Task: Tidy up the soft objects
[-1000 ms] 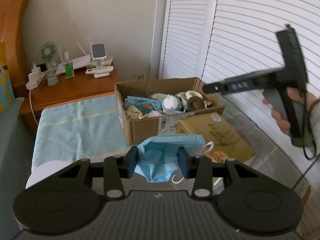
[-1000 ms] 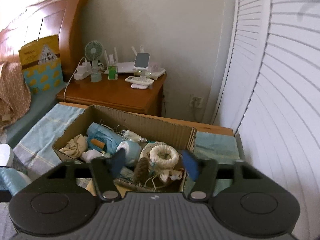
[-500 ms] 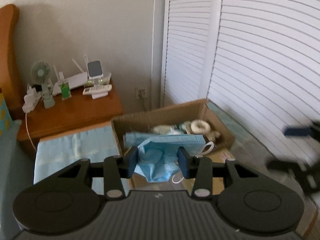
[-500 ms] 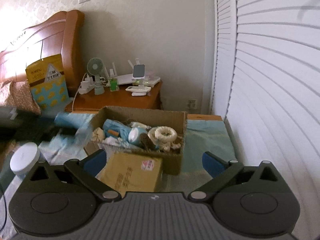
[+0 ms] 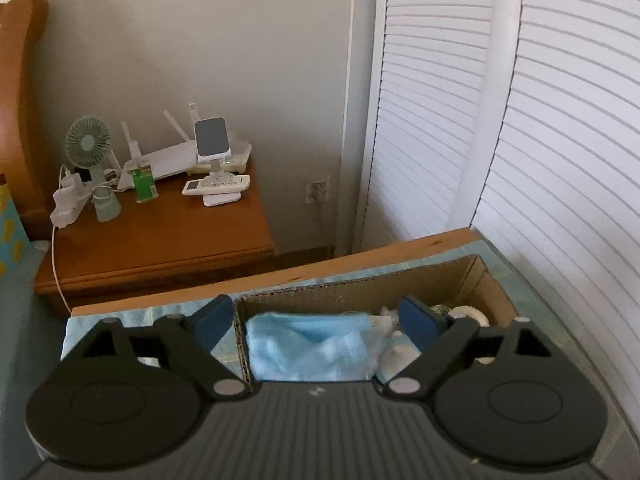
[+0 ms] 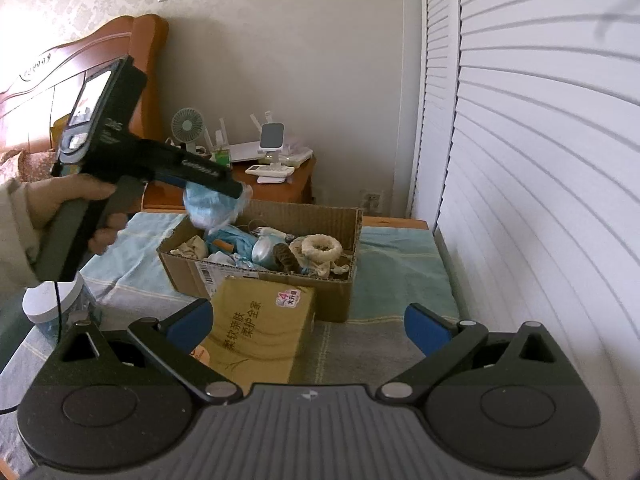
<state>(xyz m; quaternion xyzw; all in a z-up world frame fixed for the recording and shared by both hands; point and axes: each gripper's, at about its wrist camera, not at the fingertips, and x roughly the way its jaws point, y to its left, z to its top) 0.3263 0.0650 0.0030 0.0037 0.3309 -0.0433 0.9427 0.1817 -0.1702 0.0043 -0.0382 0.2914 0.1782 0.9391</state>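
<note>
The left gripper (image 5: 316, 320) is seen with its jaws spread wide, having just been opening; the blue face mask (image 5: 312, 350) lies between the blue pads (image 5: 214, 318), clear of both, blurred. Directly ahead and below, the cardboard box (image 5: 490, 284) is seen, with pale soft items (image 5: 468, 314) behind the right pad. Beyond, to the left, a wooden nightstand (image 5: 160, 236) carries a small fan (image 5: 88, 146).

A: What sort of place is this?
B: A bedroom in a home; a carved wooden headboard (image 6: 76, 76) stands against the papered wall; a bedside cabinet (image 5: 160, 236) holds a small fan (image 5: 89, 148), a router (image 5: 176, 156) and a remote (image 5: 216, 184).
A: Anything else?
B: White louvred doors (image 6: 540, 160) along one side; a cardboard box (image 6: 320, 296) sits on a bench under a blue cloth (image 6: 400, 264).
</note>
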